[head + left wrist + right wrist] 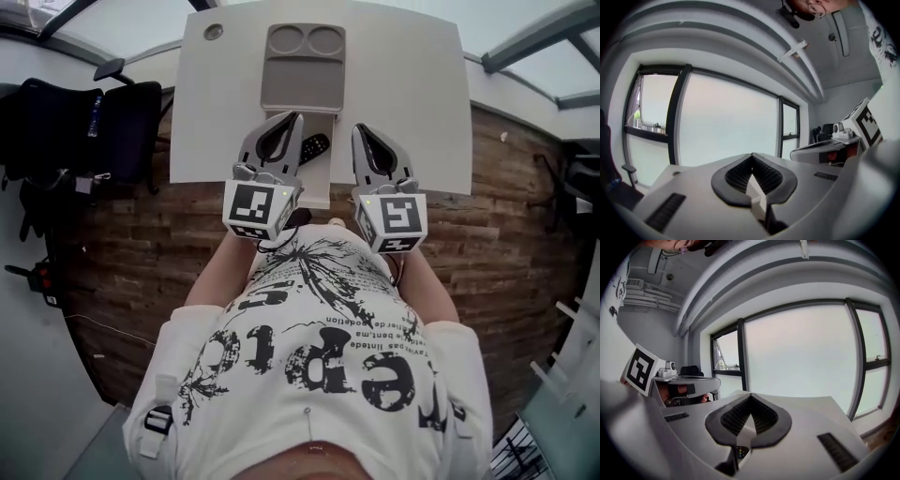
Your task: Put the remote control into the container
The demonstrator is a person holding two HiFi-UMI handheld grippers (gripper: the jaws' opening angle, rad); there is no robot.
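White bench (225, 94) over a wood-plank floor (131, 244) takes up the top of the head view. On it, near the front edge, lies the black remote control (315, 147), outside the container and partly hidden behind the left tool. Just beyond the remote sits the grey container (302, 89), a tray with two round wells at its far end and nothing in its flat compartment.

The left tool (297, 116) and the right tool (358, 127) hang side by side above the bench's near edge, the remote showing between them. Each tool's own view shows its ribbed pads pressed together at the tips with nothing between them, pointing toward tall frosted windows (726, 122). A black chair (84, 122) stands left of the bench.
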